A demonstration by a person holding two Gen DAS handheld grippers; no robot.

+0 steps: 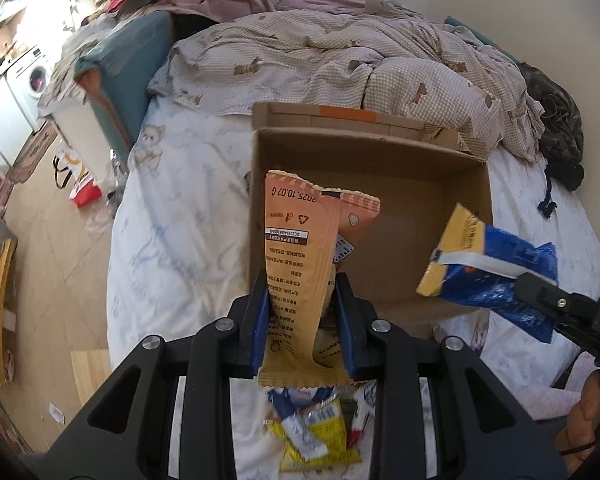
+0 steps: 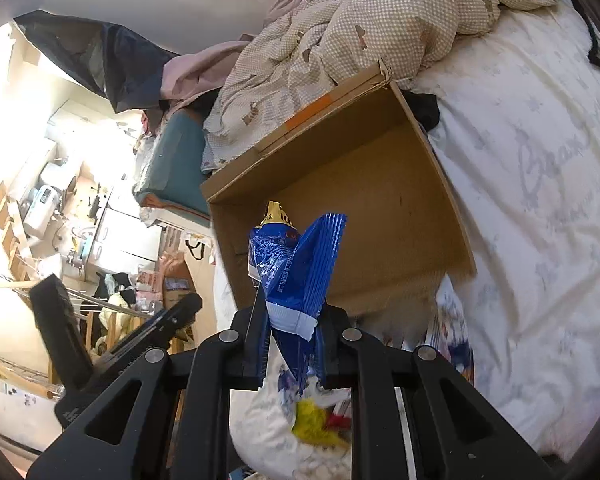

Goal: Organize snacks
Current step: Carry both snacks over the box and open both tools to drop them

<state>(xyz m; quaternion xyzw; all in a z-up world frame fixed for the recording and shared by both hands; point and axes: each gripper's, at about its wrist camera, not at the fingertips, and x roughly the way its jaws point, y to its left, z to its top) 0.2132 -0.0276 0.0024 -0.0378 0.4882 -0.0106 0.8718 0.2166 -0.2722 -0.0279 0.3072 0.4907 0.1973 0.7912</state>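
My left gripper (image 1: 302, 284) is shut on an orange snack packet (image 1: 300, 248) that stands up between its blue pads, over the near left corner of an open cardboard box (image 1: 404, 160) on the bed. My right gripper (image 2: 292, 312) is shut on a blue and yellow snack packet (image 2: 296, 264), held above the box's (image 2: 380, 200) near edge. That blue packet (image 1: 484, 268) also shows at the right of the left wrist view, pinched by the right gripper (image 1: 528, 284). The box's inside looks bare. Several loose snack packets (image 1: 316, 428) lie on the sheet below both grippers.
A checked quilt (image 1: 340, 56) is bunched behind the box. The white sheet (image 2: 540, 200) stretches to the right. The bed's left edge drops to a wooden floor (image 1: 60, 240) with bags and clutter. A dark garment (image 1: 556, 124) lies at the far right.
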